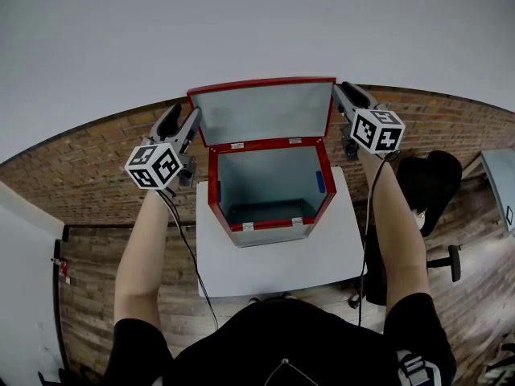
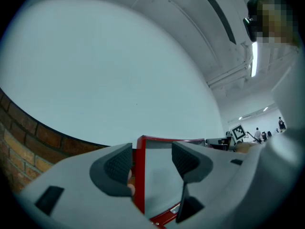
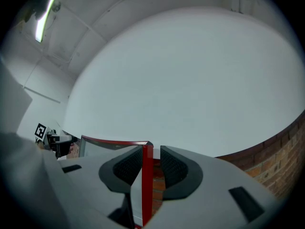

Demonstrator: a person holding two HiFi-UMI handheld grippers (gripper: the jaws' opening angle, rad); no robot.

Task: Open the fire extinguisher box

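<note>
Arms stretched forward from the person's shoulders, bare forearms running up either side of the white bench (image 1: 273, 268). The left gripper (image 1: 181, 120) was raised at the left edge of the lid (image 1: 261, 111) and the right gripper (image 1: 352, 95) at its right edge, both pointing away from the body with their marker cubes (image 1: 154, 166) turned up toward the head.

The fire extinguisher box (image 1: 269, 224), red outside and grey inside, sat on the bench between the arms. Its lid stood upright behind the open mouth.

In the left gripper view the fingers (image 2: 118, 165) were spread wide. The lid's red edge passed between them, just beside the left pad and well apart from the other. In the right gripper view the fingers (image 3: 174, 168) were drawn almost together around the opposite red edge. The inner pad lay against the grey face, and a thin gap showed on the outer side.

Small white labels sat on the box's red rim, front and back, but their print was too small to read. The only clear markings were the black-and-white squares on the cubes.
</note>
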